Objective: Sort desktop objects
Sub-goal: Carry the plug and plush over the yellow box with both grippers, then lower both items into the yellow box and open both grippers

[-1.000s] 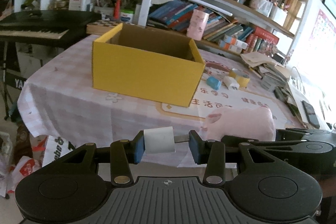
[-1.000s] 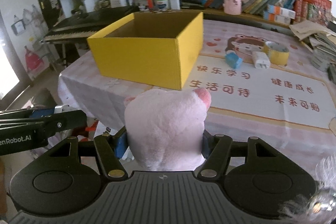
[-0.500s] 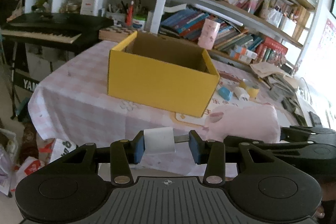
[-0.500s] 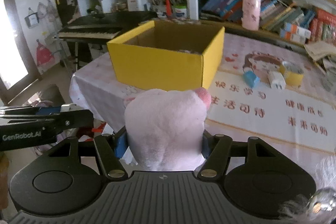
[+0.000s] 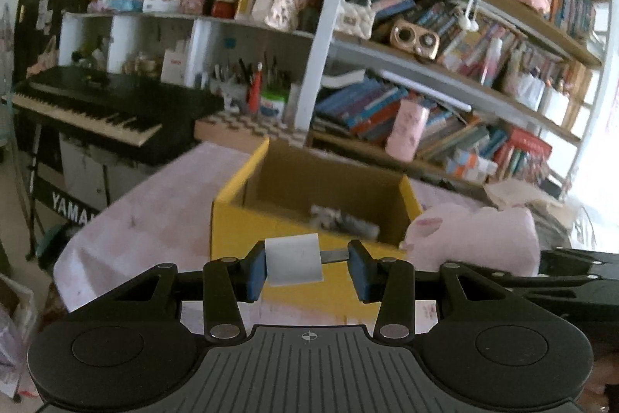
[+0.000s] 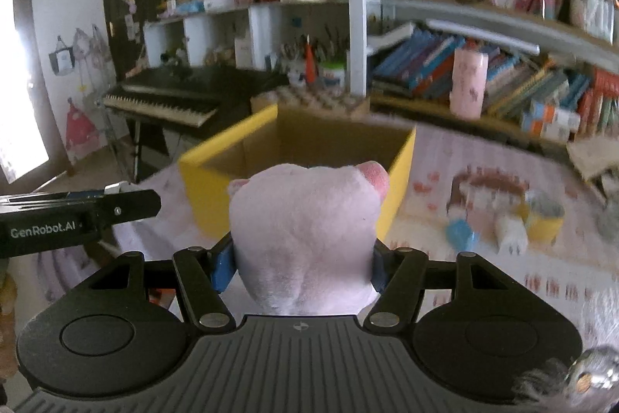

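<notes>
The left gripper (image 5: pixel 307 268) is clamped on a small white block with a thin metal piece sticking out of one side (image 5: pixel 294 260), which spans the narrow gap between the blue pads; what the block is I cannot tell. The right gripper (image 6: pixel 303 264) stands wider and squeezes a pink plush (image 6: pixel 305 239) that fills the whole gap and bulges above the fingers.

Straight ahead of both grippers and a little below them sits the yellow box (image 5: pixel 309 215), open on top. Something greyish lies inside it, blurred, so at least one item appears to be sorted already. Both loads hang short of the near rim, not yet over the opening.

Beyond the right gripper, to its right on the table (image 6: pixel 464 258), a blue item (image 6: pixel 460 233), a white block (image 6: pixel 510 233) and a yellow tape roll (image 6: pixel 545 219) lie close together, unsorted.

My reading: the job is partly done. Two things are in transit and need carrying over the rim and letting go; at least three more wait on the table after that.
</notes>
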The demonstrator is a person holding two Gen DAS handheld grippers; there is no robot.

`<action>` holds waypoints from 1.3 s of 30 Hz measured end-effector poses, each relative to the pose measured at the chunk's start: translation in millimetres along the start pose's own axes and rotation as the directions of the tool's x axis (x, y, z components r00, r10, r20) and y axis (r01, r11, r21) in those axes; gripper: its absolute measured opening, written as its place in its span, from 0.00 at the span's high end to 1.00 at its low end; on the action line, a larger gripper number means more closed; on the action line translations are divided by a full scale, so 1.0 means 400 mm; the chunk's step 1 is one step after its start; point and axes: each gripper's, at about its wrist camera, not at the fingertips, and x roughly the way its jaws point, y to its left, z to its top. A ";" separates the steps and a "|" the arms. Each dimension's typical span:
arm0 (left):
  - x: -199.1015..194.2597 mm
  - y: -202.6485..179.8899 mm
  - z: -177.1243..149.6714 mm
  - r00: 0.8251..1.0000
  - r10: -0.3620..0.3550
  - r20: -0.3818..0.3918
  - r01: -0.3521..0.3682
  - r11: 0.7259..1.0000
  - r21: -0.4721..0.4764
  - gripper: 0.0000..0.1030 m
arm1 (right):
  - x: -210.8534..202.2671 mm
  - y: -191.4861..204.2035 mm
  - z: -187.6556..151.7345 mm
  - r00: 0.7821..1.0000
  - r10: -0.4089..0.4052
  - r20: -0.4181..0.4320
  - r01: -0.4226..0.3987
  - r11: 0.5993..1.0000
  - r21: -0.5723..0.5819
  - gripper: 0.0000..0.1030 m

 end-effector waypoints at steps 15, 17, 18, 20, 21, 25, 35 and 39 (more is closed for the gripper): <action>0.251 -0.021 0.138 1.000 0.005 -0.004 -0.005 1.000 0.026 0.59 | 0.248 -0.070 0.119 0.999 0.017 -0.043 -0.025 0.979 -0.203 0.40; 0.287 -0.024 0.150 1.000 0.006 -0.018 -0.006 0.999 0.037 0.59 | 0.284 -0.073 0.121 0.997 0.030 -0.069 -0.045 0.973 -0.227 0.40; 0.304 -0.027 0.155 1.000 0.009 -0.026 -0.008 0.999 0.047 0.59 | 0.301 -0.074 0.122 0.996 0.039 -0.081 -0.057 0.969 -0.239 0.40; 0.339 -0.031 0.162 0.999 0.017 -0.048 -0.014 0.998 0.068 0.59 | 0.334 -0.076 0.124 0.992 0.057 -0.112 -0.084 0.964 -0.251 0.40; 0.357 -0.032 0.164 0.998 0.021 -0.064 -0.016 0.997 0.079 0.59 | 0.351 -0.076 0.124 0.989 0.068 -0.132 -0.100 0.962 -0.253 0.40; 0.426 -0.034 0.153 0.990 0.050 -0.133 -0.034 0.992 0.123 0.59 | 0.426 -0.081 0.120 0.955 0.126 -0.270 -0.188 0.958 -0.217 0.40; 0.535 -0.019 0.097 0.949 0.104 -0.298 -0.056 0.985 0.164 0.59 | 0.494 -0.087 0.125 0.886 0.224 -0.407 -0.309 0.938 -0.158 0.38; 0.545 -0.004 0.088 0.939 0.110 -0.324 -0.062 0.986 0.156 0.59 | 0.508 -0.094 0.128 0.868 0.254 -0.427 -0.335 0.934 -0.125 0.37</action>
